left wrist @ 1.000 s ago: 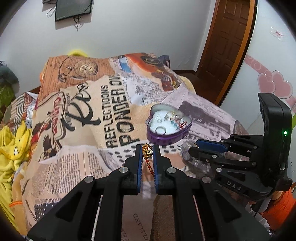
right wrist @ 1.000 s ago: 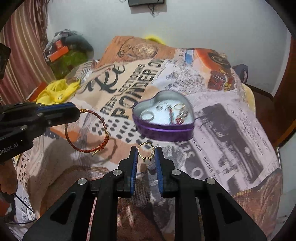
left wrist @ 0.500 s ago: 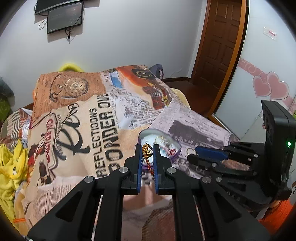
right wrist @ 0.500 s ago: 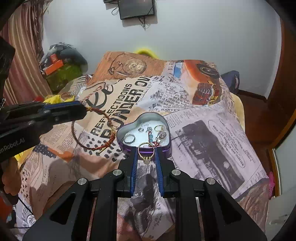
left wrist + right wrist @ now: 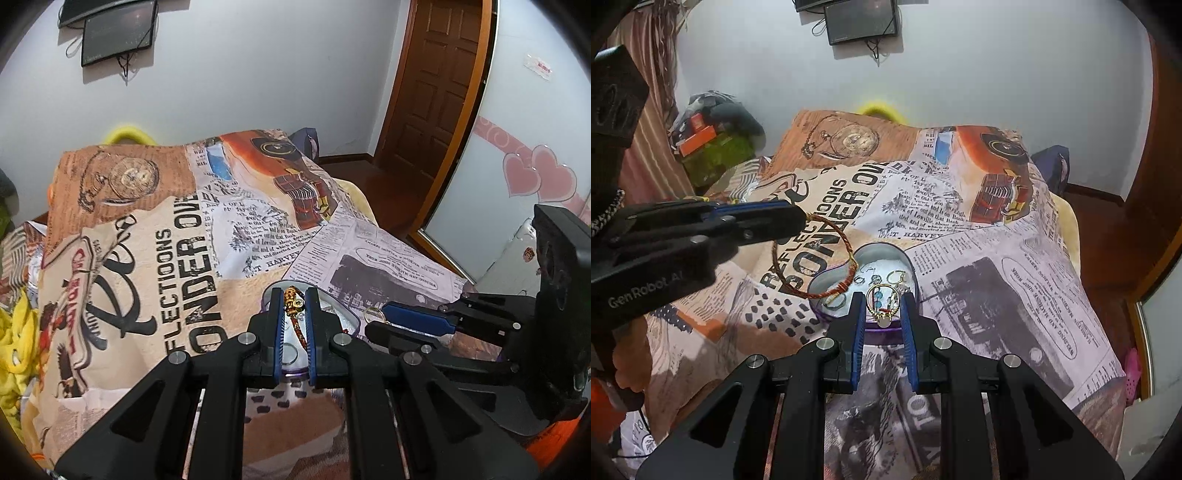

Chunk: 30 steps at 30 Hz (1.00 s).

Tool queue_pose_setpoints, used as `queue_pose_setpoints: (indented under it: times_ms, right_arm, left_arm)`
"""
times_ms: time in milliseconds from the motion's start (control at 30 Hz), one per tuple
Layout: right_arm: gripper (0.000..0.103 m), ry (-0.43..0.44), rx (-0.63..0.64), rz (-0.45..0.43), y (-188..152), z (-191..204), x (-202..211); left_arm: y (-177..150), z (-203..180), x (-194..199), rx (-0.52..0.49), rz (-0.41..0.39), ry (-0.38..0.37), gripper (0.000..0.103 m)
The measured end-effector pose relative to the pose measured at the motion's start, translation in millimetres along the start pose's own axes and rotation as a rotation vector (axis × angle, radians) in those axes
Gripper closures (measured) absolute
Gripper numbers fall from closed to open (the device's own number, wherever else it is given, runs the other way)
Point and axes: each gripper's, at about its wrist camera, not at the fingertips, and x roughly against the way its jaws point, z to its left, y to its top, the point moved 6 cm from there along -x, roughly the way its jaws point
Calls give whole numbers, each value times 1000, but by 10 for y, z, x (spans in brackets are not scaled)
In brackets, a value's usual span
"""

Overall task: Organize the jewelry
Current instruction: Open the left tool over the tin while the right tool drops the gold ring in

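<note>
The left gripper pinches a red braided bracelet whose loop hangs over the left rim of the purple heart-shaped tin on the bed. The right gripper clamps a gold ring above the tin's near edge; more rings lie inside the tin.

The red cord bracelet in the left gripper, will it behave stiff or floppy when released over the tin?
The bracelet hangs as an open loop from the left gripper, so probably springy. It looks light and may catch on the heart tin's rim.
</note>
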Motion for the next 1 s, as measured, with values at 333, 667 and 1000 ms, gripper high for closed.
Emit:
queue_pose_setpoints:
  times_ms: [333,667,1000]
  right_arm:
    - [86,19,2,14,49,16,-157]
    - [86,21,28,49,79,52,-347]
    - [86,32,64,93,41,127,-468]
  left_arm:
    - [-126,151,-481,54,104,-19,94]
    - [-247,224,-570,61,157,-43,94]
    - [-219,277,-455,52,128,-8,94]
